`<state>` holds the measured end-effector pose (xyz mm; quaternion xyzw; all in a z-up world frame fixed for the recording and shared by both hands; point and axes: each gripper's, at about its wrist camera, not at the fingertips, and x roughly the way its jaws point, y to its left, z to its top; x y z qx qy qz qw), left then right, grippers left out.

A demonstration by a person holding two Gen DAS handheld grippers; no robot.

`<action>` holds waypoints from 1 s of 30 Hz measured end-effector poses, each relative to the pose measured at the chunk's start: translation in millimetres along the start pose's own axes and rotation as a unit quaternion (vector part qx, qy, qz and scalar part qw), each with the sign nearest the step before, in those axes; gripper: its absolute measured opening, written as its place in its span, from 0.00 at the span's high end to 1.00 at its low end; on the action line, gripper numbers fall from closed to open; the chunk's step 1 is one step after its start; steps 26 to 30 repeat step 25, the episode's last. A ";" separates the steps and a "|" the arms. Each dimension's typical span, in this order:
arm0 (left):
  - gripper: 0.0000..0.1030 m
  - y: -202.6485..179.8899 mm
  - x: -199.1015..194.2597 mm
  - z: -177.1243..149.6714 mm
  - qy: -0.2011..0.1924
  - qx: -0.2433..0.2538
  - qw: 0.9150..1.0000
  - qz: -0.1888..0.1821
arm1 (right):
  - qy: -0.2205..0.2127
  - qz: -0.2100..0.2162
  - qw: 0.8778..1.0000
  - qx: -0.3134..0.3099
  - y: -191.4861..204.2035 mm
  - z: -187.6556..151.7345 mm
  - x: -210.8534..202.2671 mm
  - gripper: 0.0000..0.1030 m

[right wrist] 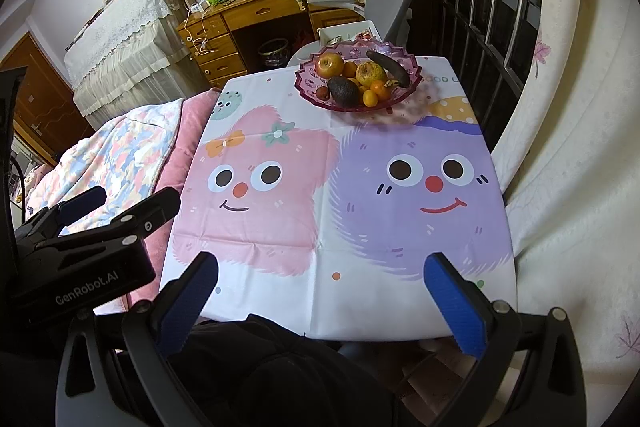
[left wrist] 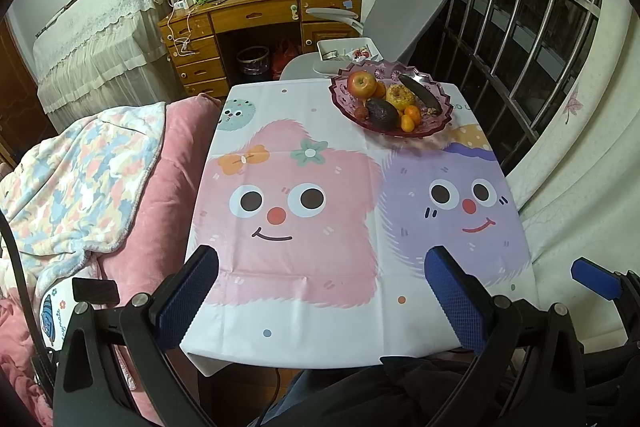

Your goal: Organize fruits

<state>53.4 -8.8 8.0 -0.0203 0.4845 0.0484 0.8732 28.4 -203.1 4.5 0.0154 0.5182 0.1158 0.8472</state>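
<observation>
While both the left gripper (left wrist: 322, 291) and right gripper (right wrist: 322, 297) gape empty, fruit fills a scalloped glassy pink bowl (left wrist: 440, 119).

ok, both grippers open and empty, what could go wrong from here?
1. The fruit bowl sits at the table's far right corner; a nudge could push it off.
2. The fruit is heaped: lifting the avocado could roll the small oranges out.
3. The tablecloth overhangs the near edge; a finger could snag it.

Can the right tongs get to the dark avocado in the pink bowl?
Probably yes. The right tongs are open and empty, the tablecloth between is bare, and the avocado sits at the bowl's near edge.
</observation>
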 end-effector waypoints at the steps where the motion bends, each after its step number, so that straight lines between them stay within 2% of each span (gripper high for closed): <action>1: 0.01 -0.1 0.0 -0.1 0.000 0.000 1.000 0.000 | 0.000 0.000 1.000 0.000 -0.1 0.1 0.0 0.00; 30: 0.01 4.3 -0.8 1.6 -0.002 0.002 1.000 0.002 | 0.000 0.000 1.000 0.000 -1.2 0.9 0.7 0.00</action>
